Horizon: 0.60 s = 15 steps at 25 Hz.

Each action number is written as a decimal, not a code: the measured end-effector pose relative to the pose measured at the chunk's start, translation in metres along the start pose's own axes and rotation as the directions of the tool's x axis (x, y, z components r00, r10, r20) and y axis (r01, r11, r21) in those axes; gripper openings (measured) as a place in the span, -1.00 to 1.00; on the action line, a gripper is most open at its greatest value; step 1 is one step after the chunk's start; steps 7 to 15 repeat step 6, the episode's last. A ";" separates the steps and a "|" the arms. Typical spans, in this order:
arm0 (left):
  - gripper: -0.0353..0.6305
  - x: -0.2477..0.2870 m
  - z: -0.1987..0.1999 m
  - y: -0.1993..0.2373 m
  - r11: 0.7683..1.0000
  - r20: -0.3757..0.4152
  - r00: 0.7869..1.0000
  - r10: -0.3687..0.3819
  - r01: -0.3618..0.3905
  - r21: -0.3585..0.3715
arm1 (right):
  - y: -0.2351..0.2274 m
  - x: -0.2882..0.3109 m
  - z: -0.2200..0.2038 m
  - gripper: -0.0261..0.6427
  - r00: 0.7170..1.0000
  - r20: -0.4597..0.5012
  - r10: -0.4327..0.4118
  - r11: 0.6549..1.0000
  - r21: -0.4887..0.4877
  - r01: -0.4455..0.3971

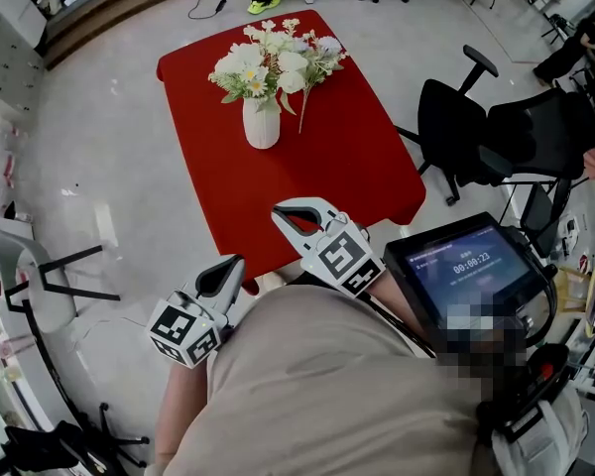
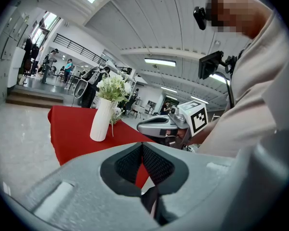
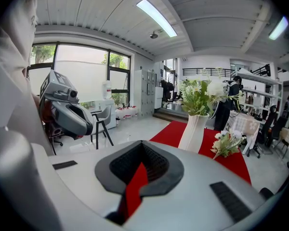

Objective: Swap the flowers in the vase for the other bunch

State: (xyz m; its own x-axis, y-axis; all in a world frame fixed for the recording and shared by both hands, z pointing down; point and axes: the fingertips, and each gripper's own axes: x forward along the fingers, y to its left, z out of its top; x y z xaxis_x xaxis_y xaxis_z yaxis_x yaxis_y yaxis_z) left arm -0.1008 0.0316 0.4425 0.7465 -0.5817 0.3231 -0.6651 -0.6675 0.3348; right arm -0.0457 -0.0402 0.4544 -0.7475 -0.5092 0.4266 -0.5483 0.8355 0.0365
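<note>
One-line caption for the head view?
Shut left gripper and shut right gripper held short of red table bearing vase of flowers and loose bunch.

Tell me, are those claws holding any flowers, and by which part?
Nothing is held: the left gripper and the right gripper are both shut and empty.

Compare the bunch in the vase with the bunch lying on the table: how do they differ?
Pose: the bunch in the vase stands upright in the white vase; the loose bunch lies on the red table beside it, stem toward the person. Size: the bunch in the vase is fuller, with bigger white blooms; the loose bunch is slimmer. Both are pale flowers with green leaves.
</note>
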 end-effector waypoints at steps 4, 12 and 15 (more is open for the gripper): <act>-0.87 0.001 0.000 -0.001 1.000 -0.002 1.000 -0.002 0.002 -0.001 | 0.000 0.000 -0.001 -0.89 1.000 -0.003 0.001 1.000 0.001 -0.001; -0.87 0.002 0.000 -0.001 1.000 -0.003 1.000 -0.002 0.002 0.000 | 0.000 0.000 -0.002 -0.89 1.000 -0.004 0.002 1.000 0.002 -0.002; -0.87 0.002 0.000 -0.001 1.000 -0.003 1.000 -0.002 0.002 0.000 | 0.000 0.000 -0.002 -0.89 1.000 -0.004 0.002 1.000 0.002 -0.002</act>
